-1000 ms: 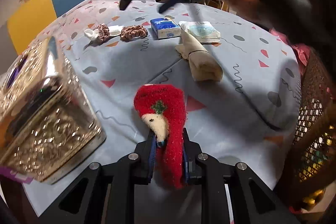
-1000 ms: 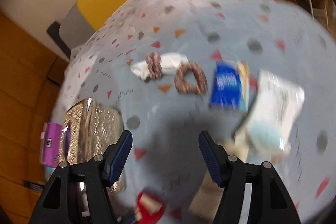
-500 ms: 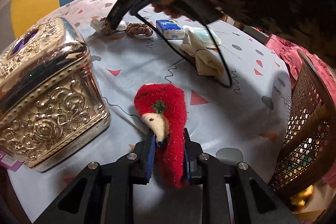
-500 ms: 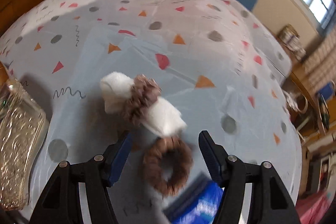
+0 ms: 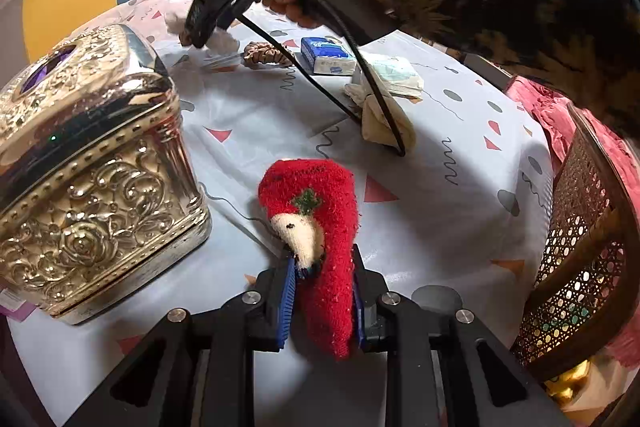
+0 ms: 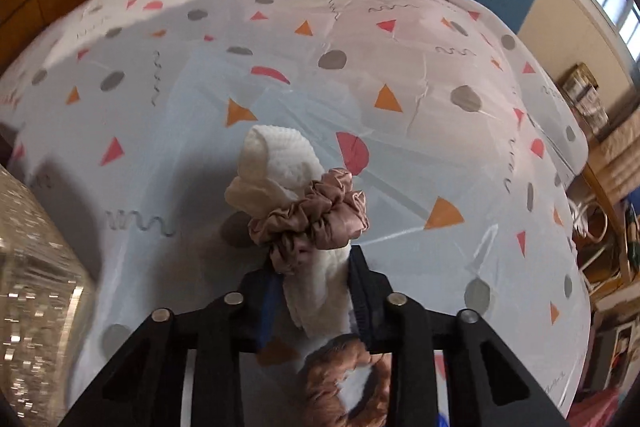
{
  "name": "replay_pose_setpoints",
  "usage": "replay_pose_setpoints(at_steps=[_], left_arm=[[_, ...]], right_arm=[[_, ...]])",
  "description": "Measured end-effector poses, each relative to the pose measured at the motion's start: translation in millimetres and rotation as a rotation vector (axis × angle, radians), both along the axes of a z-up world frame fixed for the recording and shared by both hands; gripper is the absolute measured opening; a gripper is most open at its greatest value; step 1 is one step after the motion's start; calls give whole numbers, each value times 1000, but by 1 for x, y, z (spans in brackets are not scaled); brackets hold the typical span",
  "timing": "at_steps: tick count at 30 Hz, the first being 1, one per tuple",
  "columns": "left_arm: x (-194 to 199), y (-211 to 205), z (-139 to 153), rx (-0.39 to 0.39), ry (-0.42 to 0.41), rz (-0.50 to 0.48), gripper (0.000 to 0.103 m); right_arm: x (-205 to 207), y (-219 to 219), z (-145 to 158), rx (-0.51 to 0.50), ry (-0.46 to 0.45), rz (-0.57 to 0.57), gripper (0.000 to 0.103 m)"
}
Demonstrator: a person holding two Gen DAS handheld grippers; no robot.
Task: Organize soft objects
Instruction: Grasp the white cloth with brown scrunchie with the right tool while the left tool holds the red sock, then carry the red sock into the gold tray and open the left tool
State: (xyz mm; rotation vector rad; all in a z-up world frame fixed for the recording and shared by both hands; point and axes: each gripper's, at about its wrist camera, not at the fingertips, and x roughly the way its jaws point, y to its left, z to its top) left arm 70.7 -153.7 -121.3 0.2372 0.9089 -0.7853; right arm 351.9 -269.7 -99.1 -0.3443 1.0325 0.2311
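Observation:
My left gripper (image 5: 322,291) is shut on a fuzzy red sock (image 5: 316,211) with a white face, whose toe rests on the patterned tablecloth (image 5: 440,115). Farther back, a person's hand holds my right gripper (image 5: 200,35) down at a rolled white cloth (image 5: 222,41). In the right wrist view the jaws of my right gripper (image 6: 316,291) are closing, and the pads press on the white cloth (image 6: 288,163). A pink satin scrunchie (image 6: 316,219) is wrapped around that cloth. A brown scrunchie (image 6: 344,379) lies just below the fingers.
An ornate gold box (image 5: 88,167) stands at the left, beside the sock. The brown scrunchie (image 5: 266,54), a blue tissue pack (image 5: 328,55), a white packet (image 5: 394,75) and a folded beige cloth (image 5: 380,123) lie mid-table. A wicker chair (image 5: 580,267) is at the right edge.
My right gripper swept left across the table, came down over the white cloth and closed on it. My left gripper kept hold of the red sock and barely moved.

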Motion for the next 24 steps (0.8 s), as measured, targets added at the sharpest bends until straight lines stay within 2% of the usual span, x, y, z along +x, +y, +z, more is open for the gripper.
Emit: replay_pose_setpoints(at_steps=[2, 6, 11, 15, 21, 24], left_arm=[[-2, 0, 1, 7, -4, 3, 23], [-5, 6, 3, 15, -2, 18, 21], [-10, 17, 10, 29, -7, 56, 21], [-15, 26, 17, 34, -19, 82, 21], [-28, 39, 32, 50, -58, 110, 21], [-35, 48, 43, 60, -91, 127, 21]], right_arm=[[-8, 2, 12, 32, -12, -14, 30], [-31, 4, 38, 159, 12, -58, 30], [-65, 0, 50, 324, 64, -114, 30], [-101, -4, 44, 352, 93, -161, 30], [-139, -15, 17, 379, 141, -263, 30], [-148, -15, 2, 350, 147, -303, 30]])
